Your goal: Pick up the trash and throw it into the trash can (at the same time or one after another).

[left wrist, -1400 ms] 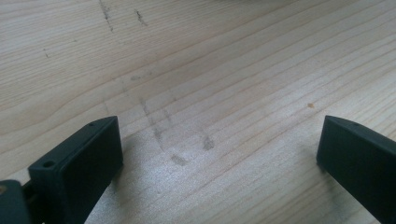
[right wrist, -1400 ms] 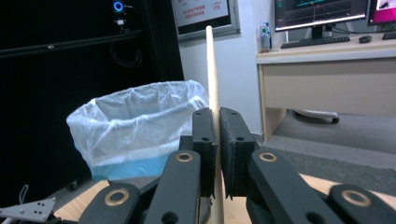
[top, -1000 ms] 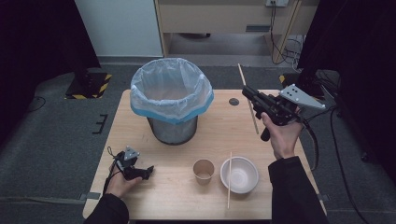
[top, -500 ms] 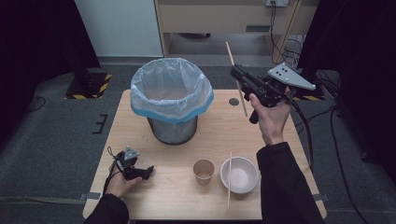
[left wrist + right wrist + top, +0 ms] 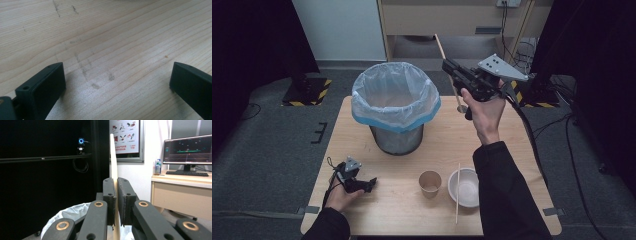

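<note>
Chopstick [image 5: 447,60] is pinched low in right gripper [image 5: 455,80], held raised beside lined trash bin [image 5: 395,100]; pivoting or slipping onto the table is risked. Left gripper [image 5: 116,82] is rested wide, empty.

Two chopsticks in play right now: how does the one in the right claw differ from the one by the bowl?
The held chopstick is clamped in the right claw, up off the table; the other chopstick is free. The held one stands steeply beside the lined bin; the other lies flat across the white bowl's left edge. Both are thin, pale wooden sticks.
</note>
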Action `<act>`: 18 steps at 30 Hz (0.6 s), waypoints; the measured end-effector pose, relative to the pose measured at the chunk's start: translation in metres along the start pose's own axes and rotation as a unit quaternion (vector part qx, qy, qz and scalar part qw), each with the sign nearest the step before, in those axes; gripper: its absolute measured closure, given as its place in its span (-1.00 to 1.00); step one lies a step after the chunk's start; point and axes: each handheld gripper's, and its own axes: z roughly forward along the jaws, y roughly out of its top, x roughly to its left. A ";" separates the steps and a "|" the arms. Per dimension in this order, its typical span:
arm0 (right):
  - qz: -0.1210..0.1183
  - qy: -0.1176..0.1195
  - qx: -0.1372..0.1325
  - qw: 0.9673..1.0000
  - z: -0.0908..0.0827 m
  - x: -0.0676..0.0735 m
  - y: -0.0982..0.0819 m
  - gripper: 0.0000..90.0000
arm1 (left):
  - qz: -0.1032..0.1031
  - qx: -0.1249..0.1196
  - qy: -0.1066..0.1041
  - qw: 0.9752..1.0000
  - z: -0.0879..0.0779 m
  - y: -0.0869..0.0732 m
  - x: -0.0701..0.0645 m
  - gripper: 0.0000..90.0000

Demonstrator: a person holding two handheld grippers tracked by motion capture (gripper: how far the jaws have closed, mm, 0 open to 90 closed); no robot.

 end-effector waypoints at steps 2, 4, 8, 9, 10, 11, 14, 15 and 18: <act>-0.002 0.003 0.000 1.000 0.007 0.002 0.000 0.90 | 0.000 0.000 0.000 1.000 0.000 0.000 0.000 -1.00; 0.003 0.008 0.000 1.000 0.013 0.004 0.001 0.91 | 0.000 0.000 0.000 1.000 0.000 0.000 0.000 -1.00; 0.002 0.014 -0.001 1.000 0.028 0.009 0.003 0.91 | 0.001 0.001 0.000 1.000 0.000 0.000 0.000 -1.00; 0.007 0.016 -0.002 1.000 0.031 0.010 0.002 0.91 | 0.000 0.000 -0.001 1.000 0.000 0.000 0.000 -1.00; 0.008 0.018 -0.002 1.000 0.035 0.011 0.002 0.91 | 0.000 0.000 0.000 1.000 0.000 0.000 0.000 -1.00; 0.007 0.017 -0.001 1.000 0.038 0.011 0.002 0.90 | 0.000 0.001 0.000 1.000 0.000 0.000 0.000 -1.00; 0.005 0.022 -0.004 1.000 0.049 0.014 0.002 0.90 | 0.001 0.001 0.000 1.000 0.000 0.000 0.000 -1.00; 0.009 0.024 -0.007 1.000 0.052 0.015 0.002 0.90 | 0.000 0.000 0.000 1.000 0.000 0.000 0.000 -1.00; 0.012 0.024 -0.009 1.000 0.060 0.016 0.002 0.91 | 0.000 0.000 0.000 1.000 0.000 0.000 0.000 -1.00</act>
